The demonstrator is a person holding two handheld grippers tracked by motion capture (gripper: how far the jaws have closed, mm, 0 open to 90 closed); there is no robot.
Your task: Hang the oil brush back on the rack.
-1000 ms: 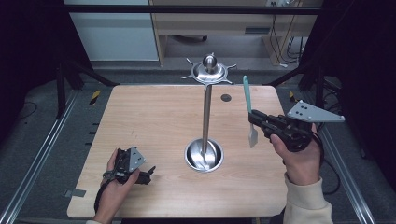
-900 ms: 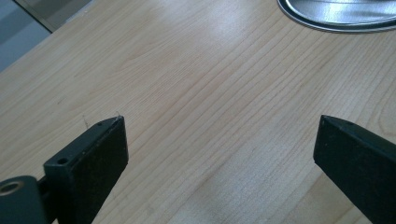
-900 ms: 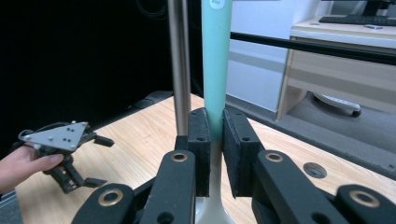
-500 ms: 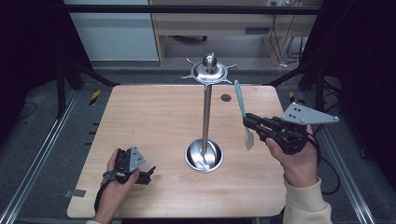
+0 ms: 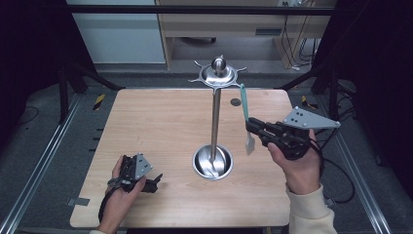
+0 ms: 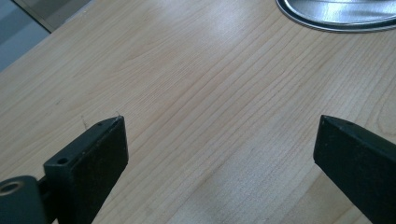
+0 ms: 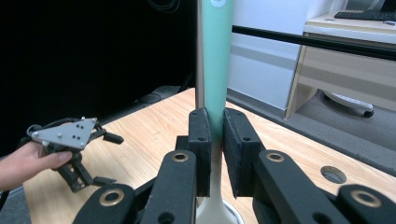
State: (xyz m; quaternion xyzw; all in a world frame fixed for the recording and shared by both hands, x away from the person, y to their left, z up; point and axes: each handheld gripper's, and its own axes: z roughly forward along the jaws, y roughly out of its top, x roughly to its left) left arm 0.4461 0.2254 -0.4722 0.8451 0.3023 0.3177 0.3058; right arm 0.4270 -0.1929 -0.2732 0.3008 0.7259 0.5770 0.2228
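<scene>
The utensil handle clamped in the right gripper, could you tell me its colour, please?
Mint green handle, clearest in the right gripper view.

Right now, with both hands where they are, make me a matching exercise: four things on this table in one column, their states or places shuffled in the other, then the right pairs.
Things
1. spatula
2. left gripper
3. stand
4. right gripper

States or places
A. open, low at the table's near left, nothing between its jaws
B. upright in the middle, round metal base on the wood
C. held upright, green handle on top
D. shut on a green handle, raised off the table

Pairs: 1-C, 2-A, 3-B, 4-D
</scene>
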